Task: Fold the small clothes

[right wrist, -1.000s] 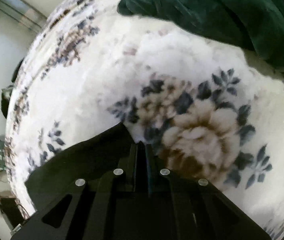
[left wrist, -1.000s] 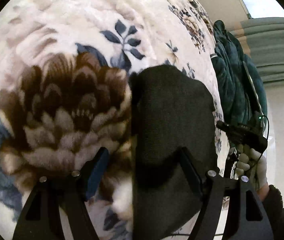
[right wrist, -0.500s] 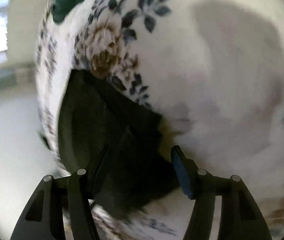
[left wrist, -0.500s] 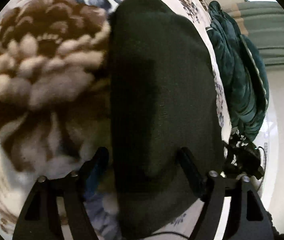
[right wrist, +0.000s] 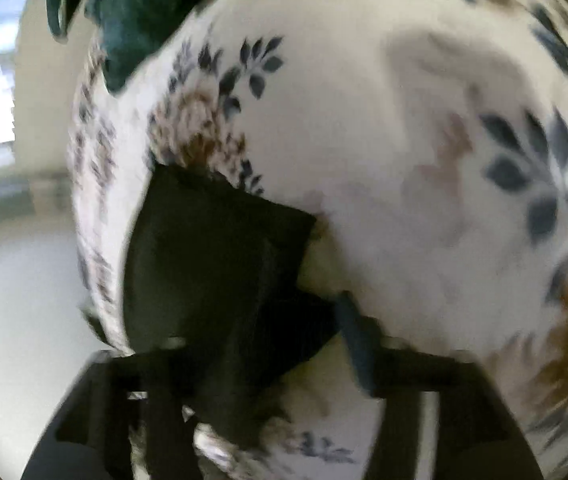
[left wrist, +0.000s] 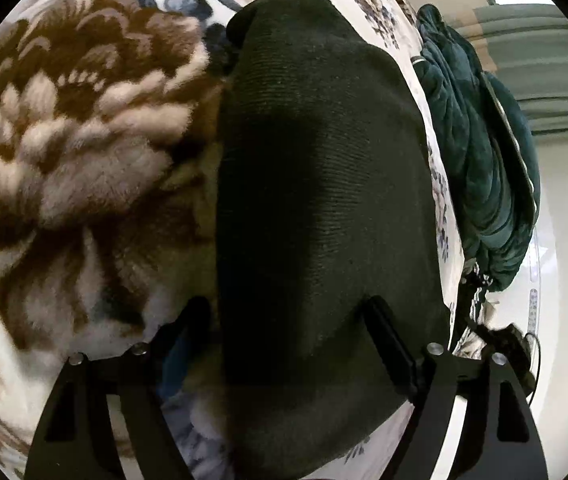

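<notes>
Landmark: floral fleece blanket (left wrist: 84, 168), cream with brown blooms.
Black knit garment (left wrist: 315, 208): lies flat on the blanket, near its edge.
Left gripper (left wrist: 284, 320): jaws opening, spread over the garment, pads not pressing.
Right gripper (right wrist: 260, 320): blurred; jaws opening, garment corner lies between them, released.
Dark green throw (left wrist: 479, 152): bunched at the blanket's far edge.

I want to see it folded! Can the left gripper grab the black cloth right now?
Probably yes. The black cloth lies flat on the flowery blanket, right between the left gripper's opening jaws, with nothing on top of it. Nothing looks in the way.
</notes>
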`<state>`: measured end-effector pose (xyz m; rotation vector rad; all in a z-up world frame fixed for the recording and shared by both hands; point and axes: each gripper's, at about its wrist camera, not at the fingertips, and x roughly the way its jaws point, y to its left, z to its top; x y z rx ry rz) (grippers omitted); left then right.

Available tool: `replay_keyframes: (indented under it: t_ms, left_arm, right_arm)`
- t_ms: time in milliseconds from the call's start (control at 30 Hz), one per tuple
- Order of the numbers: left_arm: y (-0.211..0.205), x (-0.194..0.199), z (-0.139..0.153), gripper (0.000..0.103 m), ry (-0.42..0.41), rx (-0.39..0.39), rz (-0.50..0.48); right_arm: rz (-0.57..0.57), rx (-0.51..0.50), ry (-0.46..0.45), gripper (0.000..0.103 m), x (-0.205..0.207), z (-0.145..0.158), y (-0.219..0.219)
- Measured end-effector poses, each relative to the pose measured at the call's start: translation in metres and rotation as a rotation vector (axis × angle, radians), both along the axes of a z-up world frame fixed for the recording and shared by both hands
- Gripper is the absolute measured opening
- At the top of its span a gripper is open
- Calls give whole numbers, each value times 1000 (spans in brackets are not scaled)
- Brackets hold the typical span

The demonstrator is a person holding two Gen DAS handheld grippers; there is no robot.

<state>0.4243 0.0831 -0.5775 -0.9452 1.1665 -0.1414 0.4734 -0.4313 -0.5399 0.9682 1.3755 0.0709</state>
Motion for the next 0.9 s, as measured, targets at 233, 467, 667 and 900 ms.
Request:
replay_keyframes:
  t_ms: [233,467,667,900]
  left_arm:
    - [-6,3,6,40,-89,-13,63]
    - [6,4,-4,36,-96,-104,91]
    - [9,13,-14,42,-102,-169,146]
    - [34,17,17,26,-108,-136,67]
  right_arm:
    - [13,101,87,70,-3,-54,48]
    - [-32,200,5,88,-10,-68,66]
    - [-18,271,-96,75,25,-75,118]
    - [-46,178,-150,16,1,-48,139]
